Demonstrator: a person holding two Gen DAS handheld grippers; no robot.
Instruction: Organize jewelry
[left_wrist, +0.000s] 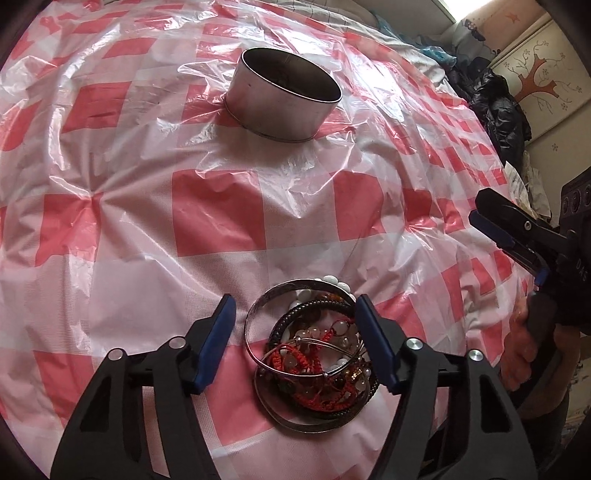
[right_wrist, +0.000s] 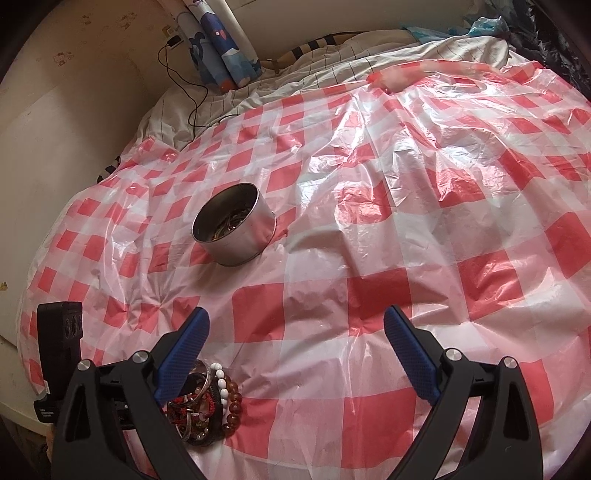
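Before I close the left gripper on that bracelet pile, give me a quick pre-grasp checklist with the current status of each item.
1. Pile between the fingers: ok. The bracelet pile sits inside the left gripper.
2. Pads pressing on jewelry: not ok yet. The left pad stands clear of the silver bangle; contact at the right pad, cannot tell.
3. Single piece isolated: not ok. Bangles, red cords and beads are tangled together.
4. Metal tin upright and open: ok. It already holds some jewelry.
5. Path to the tin: ok. Only the checked plastic sheet lies between.
6. Right gripper out of the way: ok. It is open, empty, beside the pile.
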